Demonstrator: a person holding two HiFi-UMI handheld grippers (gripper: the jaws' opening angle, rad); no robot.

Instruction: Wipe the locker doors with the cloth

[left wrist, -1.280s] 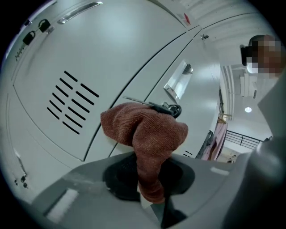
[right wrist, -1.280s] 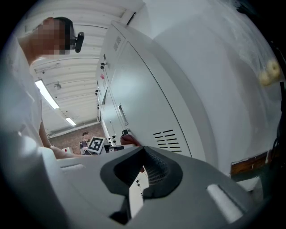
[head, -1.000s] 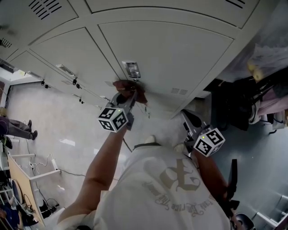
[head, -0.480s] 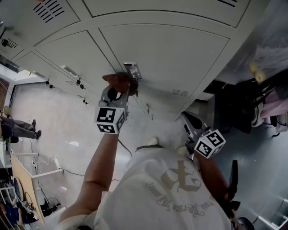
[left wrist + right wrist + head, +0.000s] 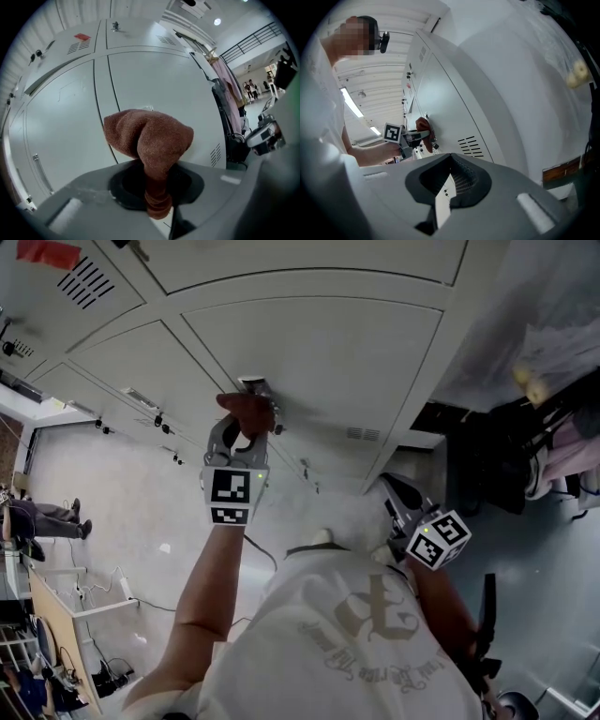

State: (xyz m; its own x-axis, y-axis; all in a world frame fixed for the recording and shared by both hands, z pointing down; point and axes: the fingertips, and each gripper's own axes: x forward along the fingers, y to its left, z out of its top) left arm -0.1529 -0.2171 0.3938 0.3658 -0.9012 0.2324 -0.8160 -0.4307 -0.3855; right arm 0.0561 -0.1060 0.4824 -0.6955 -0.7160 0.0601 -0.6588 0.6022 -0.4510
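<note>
Head view: the left gripper (image 5: 240, 432) is raised to a pale locker door (image 5: 328, 352). A brown cloth (image 5: 247, 412) sits at its tip, pressed against the door just beside a small metal latch (image 5: 255, 385). The right gripper (image 5: 396, 487) hangs lower, by the person's shirt (image 5: 366, 634), well apart from the door and the cloth. Only this view shows both grippers at once, along with the floor (image 5: 122, 493) at the left and dark bags (image 5: 487, 456) at the right.

Left gripper view: the jaws of the left gripper (image 5: 157, 190) are clenched on the cloth (image 5: 150, 136). A narrow twist of it is pinched between them. The rest bulges out beyond the tips in a rounded bunch that leans left, in front of the door (image 5: 159, 79) and the seam with the next door. This view alone shows the grip itself. It also shows a red sticker (image 5: 82, 36) on an upper door.

Right gripper view: the jaws of the right gripper (image 5: 444, 194) are drawn close, with only a thin slit between them, and they hold nothing. Beyond them, seen from the side, the left gripper (image 5: 417, 135) holds the cloth (image 5: 423, 124) flat against the door (image 5: 450, 108), above a set of vent slots (image 5: 470, 146). Neither of the other views gives this side-on look at the contact.
</note>
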